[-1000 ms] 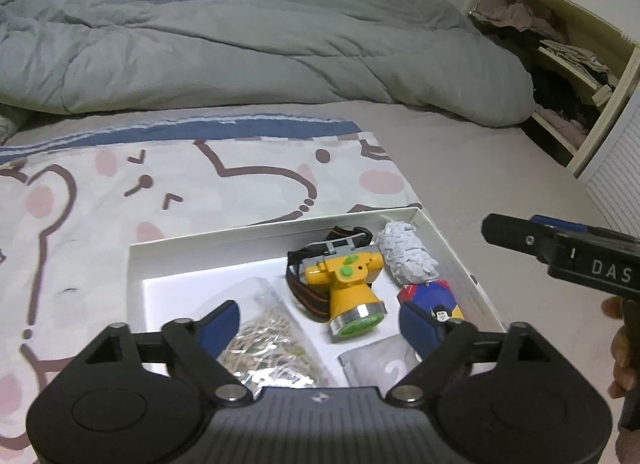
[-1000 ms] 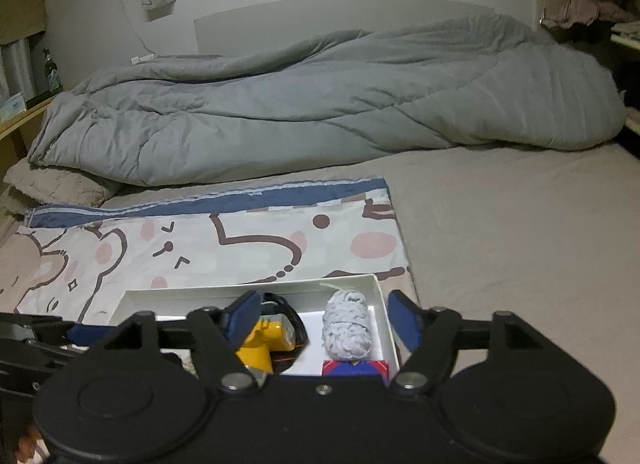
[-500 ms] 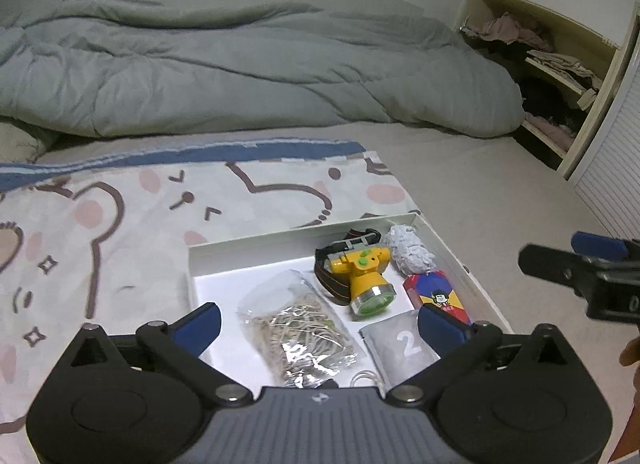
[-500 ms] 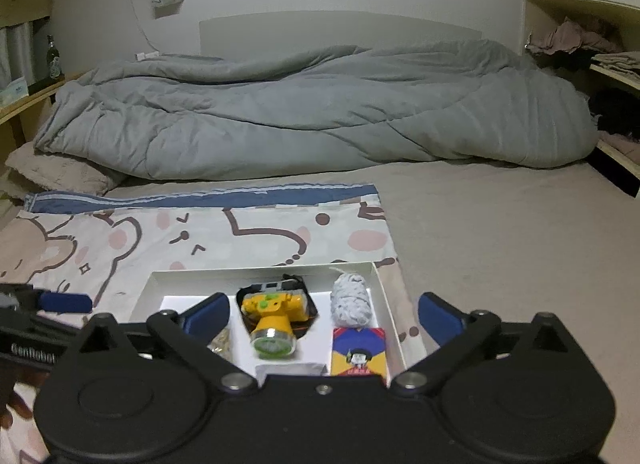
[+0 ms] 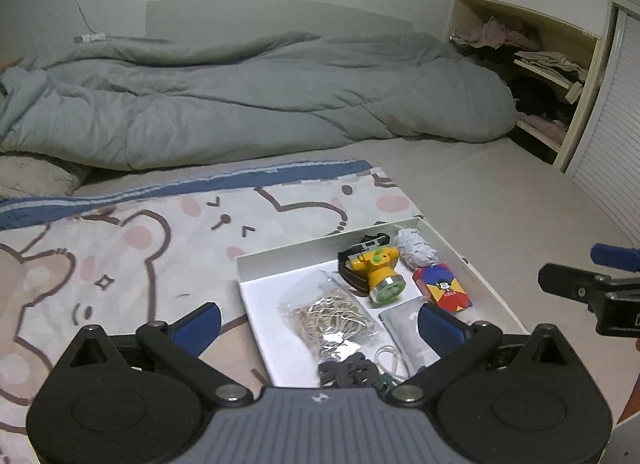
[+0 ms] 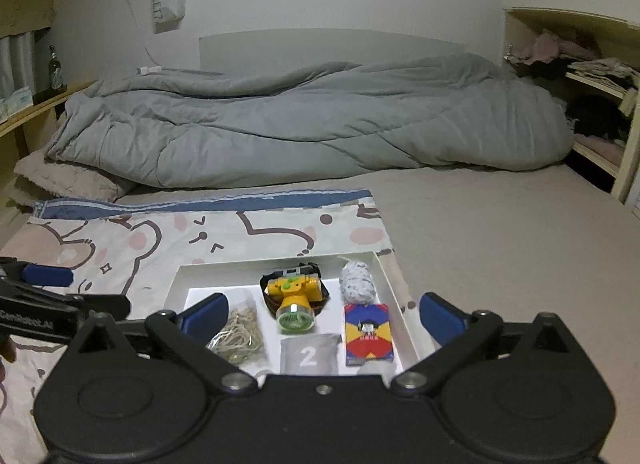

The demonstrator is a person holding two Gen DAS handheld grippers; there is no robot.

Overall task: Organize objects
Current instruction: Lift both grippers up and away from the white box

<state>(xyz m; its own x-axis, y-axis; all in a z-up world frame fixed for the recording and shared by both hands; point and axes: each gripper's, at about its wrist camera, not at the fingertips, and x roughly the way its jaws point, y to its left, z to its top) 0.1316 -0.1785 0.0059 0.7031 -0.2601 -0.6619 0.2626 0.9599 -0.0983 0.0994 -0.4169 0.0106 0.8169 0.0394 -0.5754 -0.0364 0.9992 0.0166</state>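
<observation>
A shallow white box (image 5: pixel 280 258) (image 6: pixel 188 270) lies on the bear-print blanket. In it lie a yellow headlamp (image 5: pixel 378 274) (image 6: pixel 294 298), a clear bag of rubber bands (image 5: pixel 330 314) (image 6: pixel 238 332), a white yarn bundle (image 5: pixel 416 250) (image 6: pixel 357 284), a red-blue-yellow card box (image 5: pixel 442 290) (image 6: pixel 367 334), a grey pouch marked 2 (image 5: pixel 404 334) (image 6: pixel 308 356) and a dark item with a white cord (image 5: pixel 352 370). My left gripper (image 5: pixel 318 322) is open and empty above the box's near edge. My right gripper (image 6: pixel 320 318) is open and empty, held back over the box.
The bear-print blanket (image 5: pixel 120 248) (image 6: pixel 120 240) lies on a beige bed sheet (image 5: pixel 500 199). A rumpled grey duvet (image 5: pixel 240 103) (image 6: pixel 300 123) lies across the back. Open shelves with clothes (image 5: pixel 532 63) (image 6: pixel 592 75) stand at the right.
Both grippers have drawn back and up from the box, so more of the bed shows. Both have opened wider. The box contents have not moved.
</observation>
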